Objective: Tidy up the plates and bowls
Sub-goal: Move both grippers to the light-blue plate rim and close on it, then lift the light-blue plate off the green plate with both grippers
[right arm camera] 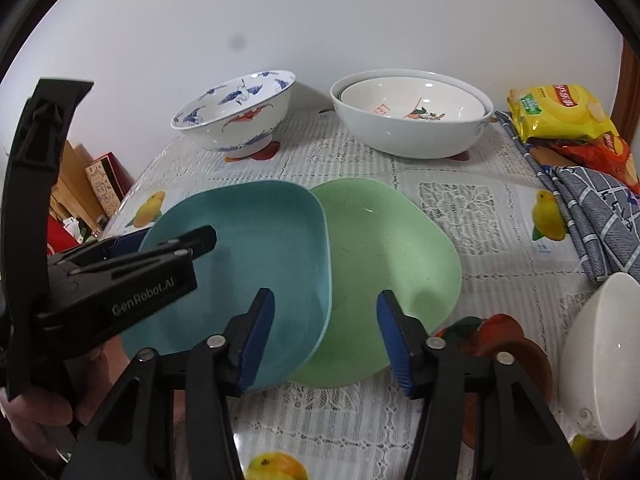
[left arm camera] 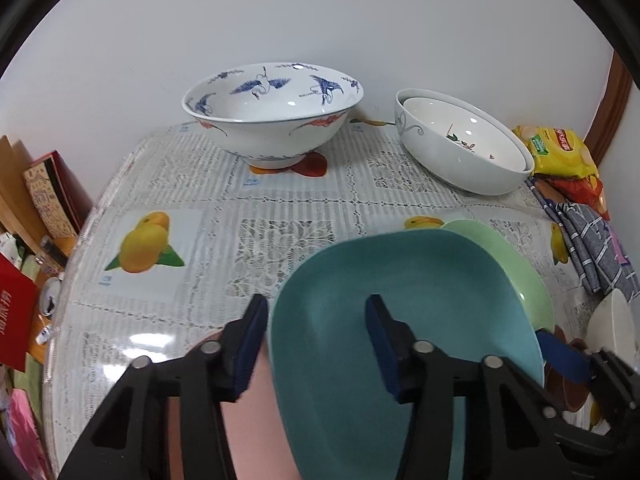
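A teal squarish plate [left arm camera: 400, 320] [right arm camera: 248, 248] lies on the table, its right edge overlapping a light green plate [right arm camera: 388, 248] [left arm camera: 512, 256]. My left gripper [left arm camera: 317, 300] [right arm camera: 172, 240] straddles the teal plate's left rim, one finger outside it and one over its inside; the pads stand apart from the plate, so it is open. My right gripper [right arm camera: 325, 294] is open above the overlap, with the teal plate's right rim and the green plate below the gap. One of its blue pads [left arm camera: 560, 356] shows in the left wrist view.
A blue crane-patterned bowl [left arm camera: 276, 108] [right arm camera: 236, 112] and two nested white bowls [left arm camera: 460, 148] [right arm camera: 412, 120] stand at the back by the wall. A white bowl [right arm camera: 600, 352], a checked cloth [right arm camera: 592, 208] and snack packets [right arm camera: 560, 112] crowd the right. The table edge [left arm camera: 68, 264] drops at left.
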`<move>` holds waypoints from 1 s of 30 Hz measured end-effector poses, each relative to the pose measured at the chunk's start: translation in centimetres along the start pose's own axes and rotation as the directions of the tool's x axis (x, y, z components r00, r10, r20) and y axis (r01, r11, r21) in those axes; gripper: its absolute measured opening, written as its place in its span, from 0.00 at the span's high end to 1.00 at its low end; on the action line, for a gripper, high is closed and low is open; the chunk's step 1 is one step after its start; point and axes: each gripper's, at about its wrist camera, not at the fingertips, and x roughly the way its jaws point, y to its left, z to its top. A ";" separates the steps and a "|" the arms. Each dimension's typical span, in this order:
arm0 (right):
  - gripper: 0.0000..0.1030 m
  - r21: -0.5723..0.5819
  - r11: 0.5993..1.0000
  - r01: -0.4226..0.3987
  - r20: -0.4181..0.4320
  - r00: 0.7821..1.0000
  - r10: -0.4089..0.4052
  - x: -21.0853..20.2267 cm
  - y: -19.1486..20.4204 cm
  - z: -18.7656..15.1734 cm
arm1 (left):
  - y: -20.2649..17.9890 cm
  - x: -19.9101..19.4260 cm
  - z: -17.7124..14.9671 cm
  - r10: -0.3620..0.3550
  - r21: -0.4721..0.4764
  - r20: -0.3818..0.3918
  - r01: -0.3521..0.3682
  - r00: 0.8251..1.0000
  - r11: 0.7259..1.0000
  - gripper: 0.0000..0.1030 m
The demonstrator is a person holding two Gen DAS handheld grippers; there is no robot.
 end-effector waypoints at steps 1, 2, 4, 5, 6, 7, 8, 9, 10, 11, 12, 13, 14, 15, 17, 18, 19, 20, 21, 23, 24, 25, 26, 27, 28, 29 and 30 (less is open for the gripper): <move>0.58 -0.002 1.000 -0.004 -0.005 1.000 0.004 0.2 0.0 0.0 | -0.1 0.2 0.0 -0.007 0.002 -0.004 0.007 1.000 1.000 0.61; 0.66 -0.001 1.000 -0.010 -0.009 1.000 0.010 0.4 0.0 0.0 | -0.2 0.2 0.0 -0.005 0.006 -0.003 0.005 1.000 1.000 0.63; 0.81 0.008 1.000 -0.020 -0.014 1.000 0.020 0.8 -0.2 0.0 | -0.3 0.2 -0.1 -0.003 0.017 0.007 0.003 1.000 1.000 0.69; 0.84 0.014 0.999 -0.030 -0.016 0.999 0.030 0.9 -0.2 -0.1 | -0.3 0.2 0.0 0.006 0.017 0.014 -0.006 1.000 1.000 0.72; 0.85 0.017 0.999 -0.029 -0.014 0.999 0.030 1.0 -0.3 -0.1 | -0.2 0.1 0.0 0.008 0.014 0.017 -0.008 1.000 1.000 0.77; 0.85 0.015 1.000 -0.026 -0.011 1.000 0.026 1.0 -0.3 -0.1 | -0.1 0.1 0.1 0.006 0.010 0.019 -0.007 1.000 1.000 0.81; 0.85 0.010 1.000 -0.016 -0.008 1.000 0.016 1.0 -0.4 -0.2 | 0.1 0.0 0.1 -0.007 0.002 0.017 0.007 1.000 1.000 0.82; 0.86 0.012 1.000 -0.013 -0.007 1.000 0.013 0.9 -0.5 -0.2 | 0.2 -0.1 0.2 -0.017 -0.004 0.013 0.017 1.000 1.000 0.83; 0.86 0.016 1.000 -0.014 -0.007 1.000 0.014 0.9 -0.6 -0.2 | 0.2 -0.2 0.2 -0.023 -0.008 0.011 0.024 1.000 1.000 0.84; 0.86 0.023 1.000 -0.015 -0.005 1.000 0.015 0.8 -0.8 -0.2 | 0.2 -0.4 0.2 -0.031 -0.010 0.013 0.031 0.999 0.999 0.85; 0.87 0.030 0.999 -0.013 0.000 1.000 0.012 0.6 -0.9 -0.2 | 0.1 -0.5 0.1 -0.035 -0.009 0.014 0.035 0.999 0.999 0.85; 0.87 0.032 0.999 -0.007 0.004 1.000 0.007 0.5 -1.0 -0.2 | 0.0 -0.7 0.0 -0.039 -0.010 0.014 0.039 0.999 0.999 0.86; 0.87 0.033 0.999 0.001 0.010 1.000 -0.001 0.1 -1.1 -0.2 | -0.1 -1.0 -0.1 -0.048 -0.017 0.010 0.048 0.999 0.999 0.86; 0.88 0.035 0.999 0.005 0.015 1.000 -0.006 -0.2 -1.2 -0.2 | -0.1 -1.2 -0.2 -0.055 -0.023 0.007 0.055 0.998 0.998 0.86; 0.88 0.041 0.999 0.013 0.027 1.000 -0.014 -0.9 -1.5 -0.2 | -0.3 -1.7 -0.4 -0.083 -0.039 0.000 0.082 0.997 0.996 0.86; 0.88 0.046 0.999 0.016 0.035 0.999 -0.018 -1.4 -1.7 -0.2 | -0.3 -1.9 -0.5 -0.092 -0.047 -0.001 0.091 0.996 0.995 0.87; 0.89 0.049 0.999 0.018 0.040 0.999 -0.020 -1.8 -1.8 -0.2 | -0.3 -2.3 -0.6 -0.107 -0.060 -0.001 0.107 0.994 0.992 0.87; 0.89 0.055 0.998 0.022 0.049 0.998 -0.025 -2.4 -2.0 -0.2 | -0.4 -2.6 -0.7 -0.118 -0.069 0.000 0.118 0.993 0.991 0.87; 0.89 0.058 0.998 0.025 0.056 0.998 -0.028 -2.9 -2.1 -0.2 | -0.5 -2.9 -0.9 -0.125 -0.074 0.001 0.125 0.992 0.989 0.87; 0.90 0.058 0.998 0.031 0.067 0.997 -0.035 -3.8 -2.0 -0.2 | -0.7 -3.6 -1.1 -0.137 -0.082 0.006 0.137 0.991 0.987 0.87; 0.90 0.057 0.998 0.036 0.074 0.996 -0.040 -4.4 -2.0 -0.2 | -0.8 -3.9 -1.2 -0.139 -0.082 0.008 0.139 0.990 0.987 0.87; 0.90 0.057 0.998 0.040 0.081 0.996 -0.045 -4.9 -2.0 -0.2 | -0.9 -4.4 -1.4 -0.143 -0.082 0.010 0.143 0.990 0.986 0.87; 0.90 0.057 0.998 0.042 0.085 0.995 -0.046 -5.2 -1.9 -0.2 | -1.0 -4.8 -1.5 -0.147 -0.082 0.012 0.147 0.989 0.986 0.87; 0.90 0.060 0.997 0.044 0.091 0.995 -0.049 -5.8 -1.9 -0.2 | -1.0 -5.1 -1.6 -0.151 -0.084 0.015 0.151 0.988 0.985 0.87; 0.90 0.062 0.997 0.043 0.095 0.994 -0.049 -6.1 -1.9 -0.2 | -1.0 -5.5 -1.7 -0.154 -0.085 0.019 0.155 0.988 0.984 0.87; 0.90 0.066 0.997 0.041 0.104 0.993 -0.048 -6.7 -1.9 -0.2 | -1.0 -5.8 -1.8 -0.156 -0.086 0.023 0.157 0.987 0.984 0.87; 0.90 0.067 0.997 0.040 0.109 0.993 -0.047 -7.0 -1.8 -0.1 | -1.0 -6.2 -2.0 -0.157 -0.085 0.026 0.159 0.987 0.984 0.87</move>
